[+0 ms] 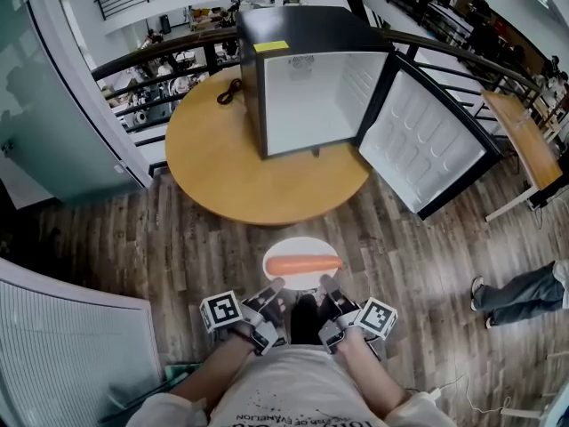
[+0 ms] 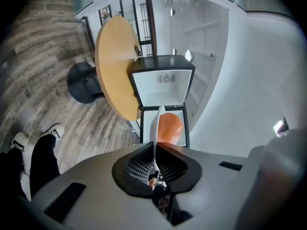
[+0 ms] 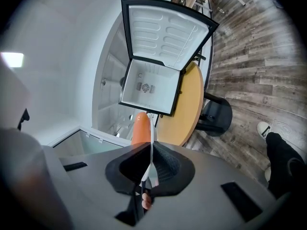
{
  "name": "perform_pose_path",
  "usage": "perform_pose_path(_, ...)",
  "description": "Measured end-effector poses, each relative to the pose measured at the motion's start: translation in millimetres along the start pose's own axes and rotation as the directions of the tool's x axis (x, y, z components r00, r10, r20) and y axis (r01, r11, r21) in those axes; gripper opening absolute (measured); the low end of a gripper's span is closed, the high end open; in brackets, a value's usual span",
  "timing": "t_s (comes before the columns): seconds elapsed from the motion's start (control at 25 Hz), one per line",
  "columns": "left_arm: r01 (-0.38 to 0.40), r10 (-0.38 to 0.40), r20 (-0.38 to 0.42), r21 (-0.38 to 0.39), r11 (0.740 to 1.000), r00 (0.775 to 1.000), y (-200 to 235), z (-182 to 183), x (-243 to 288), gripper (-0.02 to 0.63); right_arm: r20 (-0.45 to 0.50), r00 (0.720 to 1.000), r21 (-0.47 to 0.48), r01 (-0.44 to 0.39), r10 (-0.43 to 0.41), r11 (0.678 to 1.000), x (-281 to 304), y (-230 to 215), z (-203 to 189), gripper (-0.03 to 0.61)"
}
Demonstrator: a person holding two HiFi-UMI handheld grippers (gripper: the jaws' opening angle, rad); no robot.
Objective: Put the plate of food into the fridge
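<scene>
Here, closest to the person, the left gripper (image 1: 274, 286) and the right gripper (image 1: 327, 285) each have their jaws clamped on the near rim of the white plate (image 1: 302, 245), side by side. They hold it level above the wooden floor (image 1: 178, 238). A sausage (image 1: 304, 264) lies across the plate. Beyond stands the round table (image 1: 222, 163). On it sits the small fridge (image 1: 311, 87), its door (image 1: 427, 145) swung wide to the right.

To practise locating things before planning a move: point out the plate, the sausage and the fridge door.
plate (image 1: 299, 245), head view, bare rim beyond the sausage.
sausage (image 1: 304, 264), head view, its middle.
fridge door (image 1: 429, 142), head view, white inner lining.
</scene>
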State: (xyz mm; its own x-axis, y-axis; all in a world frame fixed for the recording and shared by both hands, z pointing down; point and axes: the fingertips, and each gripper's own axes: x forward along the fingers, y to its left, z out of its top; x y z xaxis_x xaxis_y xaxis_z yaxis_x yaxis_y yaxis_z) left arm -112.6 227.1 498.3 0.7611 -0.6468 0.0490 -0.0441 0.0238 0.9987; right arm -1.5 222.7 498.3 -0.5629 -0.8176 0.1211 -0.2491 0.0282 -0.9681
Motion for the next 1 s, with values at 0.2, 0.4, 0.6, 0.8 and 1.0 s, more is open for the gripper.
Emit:
perform_pose_path(0.2, 0.006, -0.006, 0.004, 0.01, 1.0, 1.0, -2.6, 20.8, 26.7, 0.032, -0.011, 1.0, -0.015, -0.011, 0.01, 1.0, 24.3, -2.3, 25.7, 0.035)
perform_pose_path(0.4, -0.003, 0.003, 0.012, 0.011, 1.0, 1.0, -2.4, 45.7, 57.6, 0.032, -0.024, 1.0, -0.003, -0.004, 0.004, 1.0, 53.0, -9.7, 53.3, 0.035)
perform_pose_path(0.6, 0.005, -0.005, 0.039, 0.01, 1.0, 0.999, -9.6, 76.9, 94.9, 0.032, -0.049, 0.999, -0.007, -0.015, 0.015, 1.0, 89.8, -8.3, 89.5, 0.035)
perform_pose_path(0.8, 0.0, 0.0, 0.071, -0.007, 1.0, 0.997, -14.2, 104.8, 131.2, 0.032, -0.078, 0.997, -0.02, -0.02, 0.018, 1.0, 123.7, -7.5, 126.8, 0.035)
perform_pose_path(1.0, -0.015, 0.016, 0.094, -0.017, 1.0, 0.995, -14.3, 135.6, 168.2, 0.032, -0.103, 0.994, -0.016, -0.027, 0.025, 1.0, 160.6, -7.3, 161.5, 0.035)
